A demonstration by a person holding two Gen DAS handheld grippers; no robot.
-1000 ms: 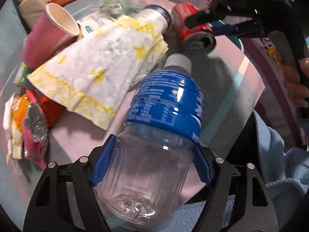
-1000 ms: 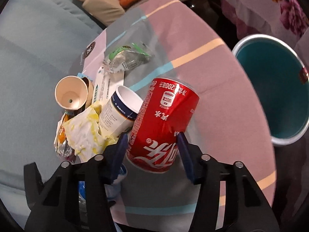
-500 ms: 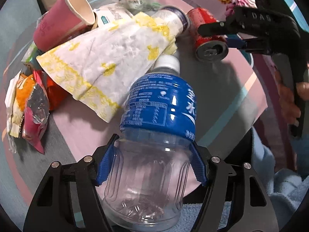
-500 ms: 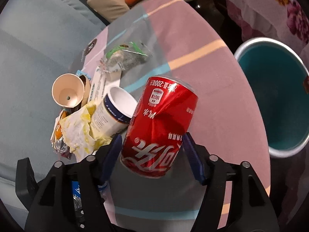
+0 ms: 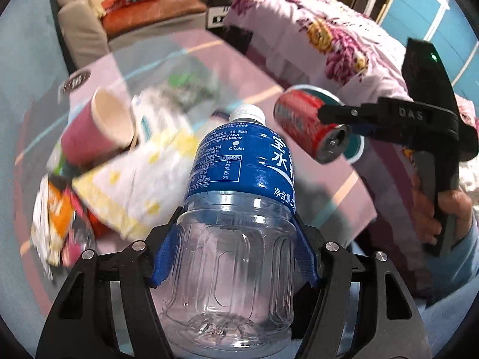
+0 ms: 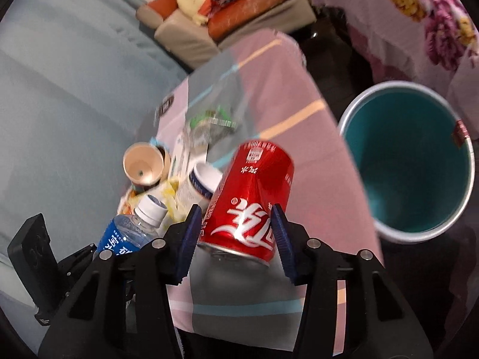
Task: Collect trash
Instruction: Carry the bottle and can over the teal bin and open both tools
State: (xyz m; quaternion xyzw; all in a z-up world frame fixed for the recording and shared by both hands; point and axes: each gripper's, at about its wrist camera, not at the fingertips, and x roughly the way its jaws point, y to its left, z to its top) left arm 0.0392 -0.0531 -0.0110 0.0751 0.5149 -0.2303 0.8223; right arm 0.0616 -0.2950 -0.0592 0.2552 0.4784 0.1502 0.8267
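Observation:
My left gripper (image 5: 236, 224) is shut on the clear lower body of an empty plastic bottle (image 5: 239, 179) with a blue label and white cap, held above the table. My right gripper (image 6: 236, 209) grips a dented red soda can (image 6: 248, 197); its jaws are closing, with the pads pressed on the can's sides. In the left wrist view the can (image 5: 302, 119) hangs to the right, held by the right gripper (image 5: 335, 116) in a person's hand (image 5: 449, 209). A teal bin (image 6: 404, 149) with a white rim stands on the floor right of the table.
On the pink striped tablecloth (image 6: 284, 83) lie a pink paper cup (image 5: 89, 128), a white and yellow napkin (image 5: 143, 179), snack wrappers (image 5: 57, 218), a white cup with a blue band (image 6: 197, 185) and a clear bag (image 6: 209, 122). A sofa and a floral cover lie beyond.
Both grippers have risen from the table with their loads. The bottle has tilted more upright. The can has lifted off the cloth and moved toward the bin side.

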